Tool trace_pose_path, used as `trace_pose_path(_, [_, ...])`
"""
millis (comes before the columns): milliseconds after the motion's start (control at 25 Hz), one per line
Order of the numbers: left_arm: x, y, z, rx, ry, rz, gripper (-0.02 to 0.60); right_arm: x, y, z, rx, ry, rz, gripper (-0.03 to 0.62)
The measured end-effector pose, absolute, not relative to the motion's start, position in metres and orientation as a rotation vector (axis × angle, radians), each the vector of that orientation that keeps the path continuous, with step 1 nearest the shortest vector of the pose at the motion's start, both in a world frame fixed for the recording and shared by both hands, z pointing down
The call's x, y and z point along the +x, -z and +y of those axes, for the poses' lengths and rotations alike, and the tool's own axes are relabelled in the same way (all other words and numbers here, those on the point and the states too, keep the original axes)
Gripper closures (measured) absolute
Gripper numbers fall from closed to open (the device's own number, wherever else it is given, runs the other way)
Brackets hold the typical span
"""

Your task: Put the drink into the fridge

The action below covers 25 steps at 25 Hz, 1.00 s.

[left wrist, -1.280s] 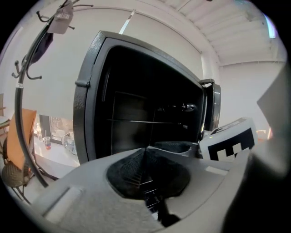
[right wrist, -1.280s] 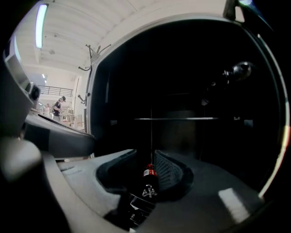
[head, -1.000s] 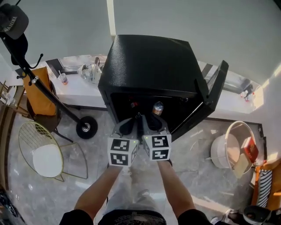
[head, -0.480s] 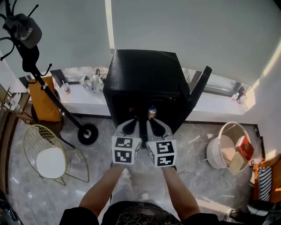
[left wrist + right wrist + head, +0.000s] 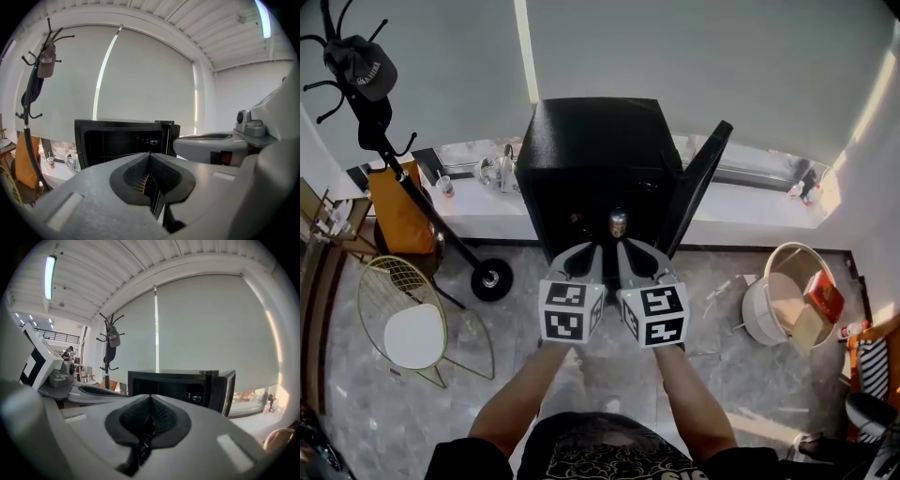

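The black mini fridge (image 5: pixel 591 155) stands on the floor against the window ledge, its door (image 5: pixel 698 187) swung open to the right. The drink, a can (image 5: pixel 618 223), stands upright inside the opening. Both grippers hang side by side in front of the fridge, clear of the can. My left gripper (image 5: pixel 583 261) is shut with nothing between its jaws, which meet in the left gripper view (image 5: pixel 150 155). My right gripper (image 5: pixel 632 260) has just been closing and is now shut on nothing (image 5: pixel 150 398). Both gripper views look at the open fridge (image 5: pixel 122 140) (image 5: pixel 180 383).
A coat rack with a cap (image 5: pixel 358 64) stands at the left beside an orange chair (image 5: pixel 398 202). A wire chair with a white seat (image 5: pixel 412 336) is at the lower left. A white bin (image 5: pixel 780 305) sits at the right. Cups stand on the ledge (image 5: pixel 473 178).
Both grippers have drawn back from the fridge opening and risen. The can stays inside the fridge. The view has pulled back from the fridge.
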<state>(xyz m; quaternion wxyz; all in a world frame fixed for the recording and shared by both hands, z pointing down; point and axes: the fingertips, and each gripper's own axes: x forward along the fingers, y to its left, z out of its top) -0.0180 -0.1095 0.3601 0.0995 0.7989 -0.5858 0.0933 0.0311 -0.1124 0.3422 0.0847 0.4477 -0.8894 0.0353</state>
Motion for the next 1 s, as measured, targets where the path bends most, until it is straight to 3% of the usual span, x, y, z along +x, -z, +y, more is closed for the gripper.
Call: trace_pose_path(1000, [0.010,-0.362,-0.077,2.370,-0.304,-1.747,0.578,0.052,-0.347,-0.077,1.301,-0.095,-2.667,0.592])
